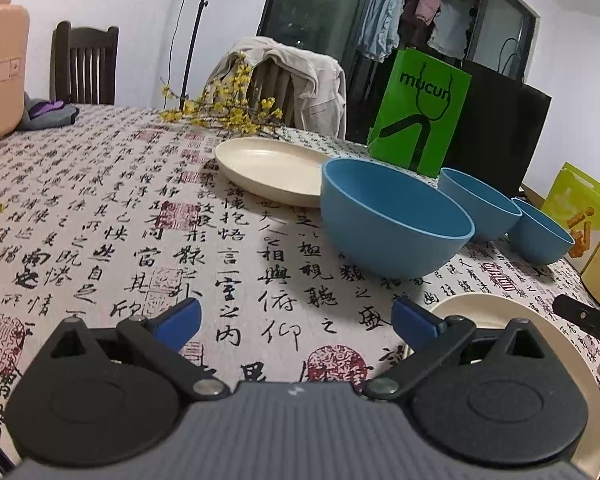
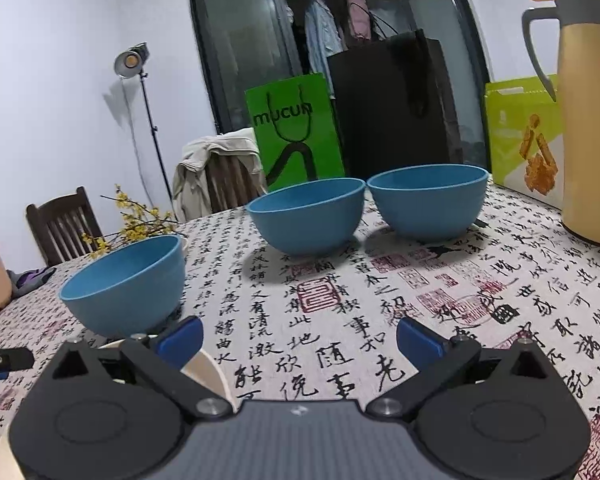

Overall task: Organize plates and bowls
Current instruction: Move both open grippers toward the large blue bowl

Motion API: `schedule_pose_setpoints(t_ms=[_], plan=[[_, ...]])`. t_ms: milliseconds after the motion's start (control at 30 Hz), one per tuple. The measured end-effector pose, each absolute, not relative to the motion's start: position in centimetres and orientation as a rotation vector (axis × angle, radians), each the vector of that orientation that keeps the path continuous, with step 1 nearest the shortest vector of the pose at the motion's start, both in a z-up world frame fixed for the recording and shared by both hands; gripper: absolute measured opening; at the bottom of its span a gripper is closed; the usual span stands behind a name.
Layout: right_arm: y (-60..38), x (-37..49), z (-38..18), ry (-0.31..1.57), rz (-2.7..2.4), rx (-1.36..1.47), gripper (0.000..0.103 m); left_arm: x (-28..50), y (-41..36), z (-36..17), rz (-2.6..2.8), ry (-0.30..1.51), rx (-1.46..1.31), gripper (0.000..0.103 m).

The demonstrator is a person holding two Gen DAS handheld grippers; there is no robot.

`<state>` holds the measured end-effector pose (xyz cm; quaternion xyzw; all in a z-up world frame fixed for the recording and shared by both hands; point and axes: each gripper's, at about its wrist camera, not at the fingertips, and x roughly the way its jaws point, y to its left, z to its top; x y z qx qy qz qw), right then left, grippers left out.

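Three blue bowls stand on the calligraphy tablecloth: a near one (image 1: 392,220), a middle one (image 1: 480,204) and a far one (image 1: 542,236). In the right wrist view they show as left (image 2: 128,284), middle (image 2: 308,220) and right (image 2: 428,204). A cream plate (image 1: 268,168) lies behind the near bowl. A second cream plate (image 1: 496,316) lies under my left gripper's right side; it also shows in the right wrist view (image 2: 208,368). My left gripper (image 1: 296,324) is open and empty above the cloth. My right gripper (image 2: 300,338) is open and empty.
A green paper bag (image 1: 420,112) and a black bag (image 1: 500,132) stand at the table's far edge. A yellow thermos (image 2: 588,120) and a yellow-green box (image 2: 524,136) stand at the right. Yellow flower twigs (image 1: 228,112), a pink case (image 1: 0,76) and chairs are at the left.
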<state>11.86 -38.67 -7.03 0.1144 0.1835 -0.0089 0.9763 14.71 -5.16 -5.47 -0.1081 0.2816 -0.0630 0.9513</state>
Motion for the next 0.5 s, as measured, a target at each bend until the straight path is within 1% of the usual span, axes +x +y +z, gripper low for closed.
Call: schedule_pose_setpoints(t_ms=[100, 300, 433, 500], plan=[[-38.7, 12.0, -6.9, 0.387, -0.048, 0.229, 0.103, 15.1, -5.0, -5.5, -0.121, 0.607, -0.223, 0.103], [-38.9, 12.7, -5.7, 0.500, -0.037, 0.271, 0.103, 15.8, -4.7, -5.3, -0.112, 0.686, -0.219, 0.103], [-38.2, 13.3, -3.6, 0.532, 0.034, 0.296, 0.103, 15.9, -3.6, -3.4, -0.124, 0.690, -0.261, 0.103], [-37.4, 13.9, -2.3, 0.536, 0.068, 0.292, 0.103, 16.1, -3.0, -1.8, -0.127, 0.665, -0.269, 0.103]])
